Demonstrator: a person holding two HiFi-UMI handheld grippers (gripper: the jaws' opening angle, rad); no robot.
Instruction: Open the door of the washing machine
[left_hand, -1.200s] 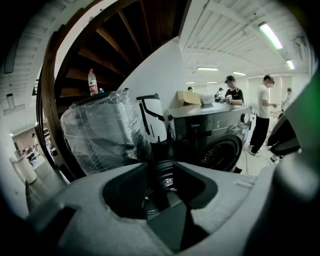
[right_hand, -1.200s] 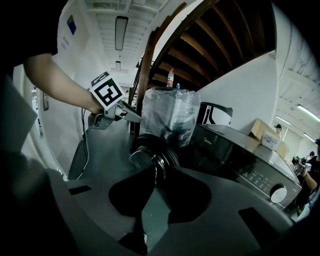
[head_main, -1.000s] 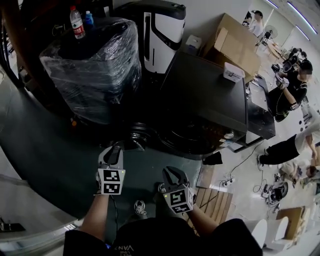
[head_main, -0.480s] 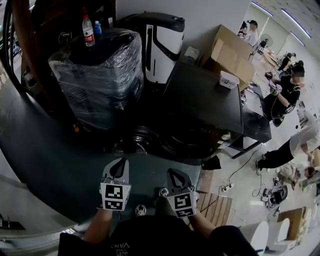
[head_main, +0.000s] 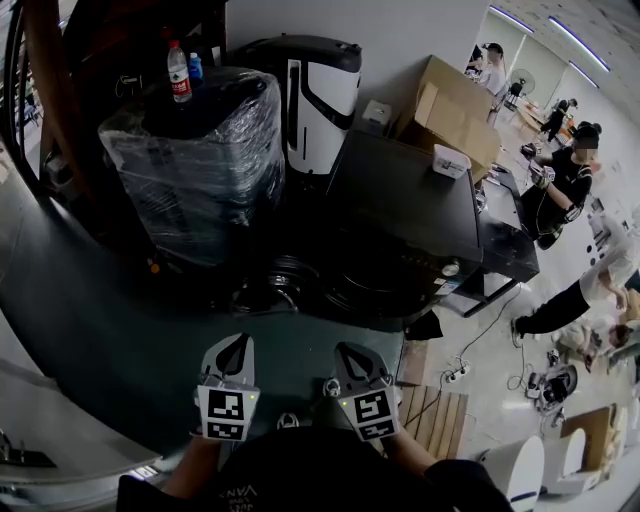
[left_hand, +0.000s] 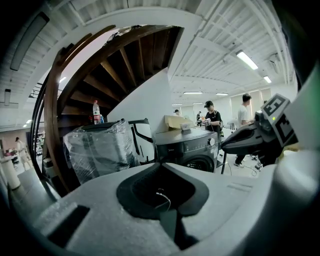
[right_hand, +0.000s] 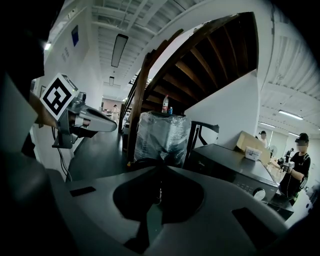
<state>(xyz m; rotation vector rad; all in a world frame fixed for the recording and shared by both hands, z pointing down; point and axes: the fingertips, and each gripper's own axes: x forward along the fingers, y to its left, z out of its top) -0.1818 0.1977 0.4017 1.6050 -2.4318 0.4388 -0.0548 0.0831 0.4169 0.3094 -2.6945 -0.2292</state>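
The dark grey washing machine (head_main: 405, 205) stands in the middle of the head view, its control panel and round front door (head_main: 372, 292) facing me. In the left gripper view the door (left_hand: 200, 163) looks closed. Both grippers hang side by side well short of the machine, close to my body. My left gripper (head_main: 234, 347) is shut; its jaws have just closed, with nothing between them. My right gripper (head_main: 351, 352) is shut and empty too. Each gripper view looks over its own shut tips, the left gripper (left_hand: 161, 163) and the right gripper (right_hand: 160, 168), toward the machine.
A plastic-wrapped appliance (head_main: 190, 150) with a water bottle (head_main: 178, 72) on top stands left of the machine, a black-and-white unit (head_main: 312, 85) behind it. Cardboard boxes (head_main: 450, 100) sit at the back right, people (head_main: 565, 175) beyond. A power strip (head_main: 455, 371) and wooden pallet (head_main: 430, 410) lie at right.
Both grippers have drawn back toward my body, lower in the head view, and their partly open jaws have come together. The washing machine door has not moved.
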